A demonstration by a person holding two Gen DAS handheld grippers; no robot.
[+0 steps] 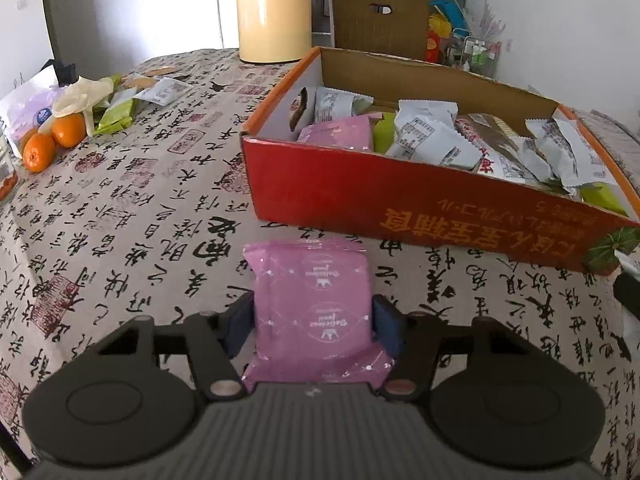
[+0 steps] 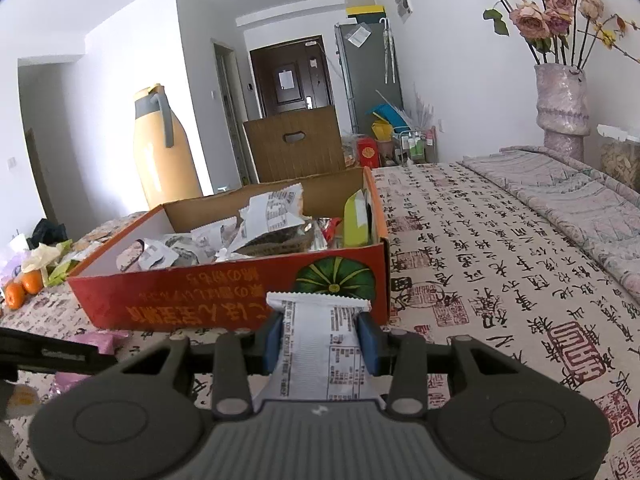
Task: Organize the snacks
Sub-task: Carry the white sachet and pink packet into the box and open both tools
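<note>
Your left gripper (image 1: 314, 316) squeezes a pink snack pack (image 1: 312, 300); your right gripper (image 2: 322, 340) squeezes a white snack pack (image 2: 320, 344). The red box (image 2: 224, 300) sits just ahead.

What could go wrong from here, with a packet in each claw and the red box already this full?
1. The red box is heaped with wrappers; a pink packet dropped from the left claw may slide off the pile.
2. The right claw pinches the white packet narrowly, so it could twist free.
3. Both claws face the same near wall and might collide going in.
</note>
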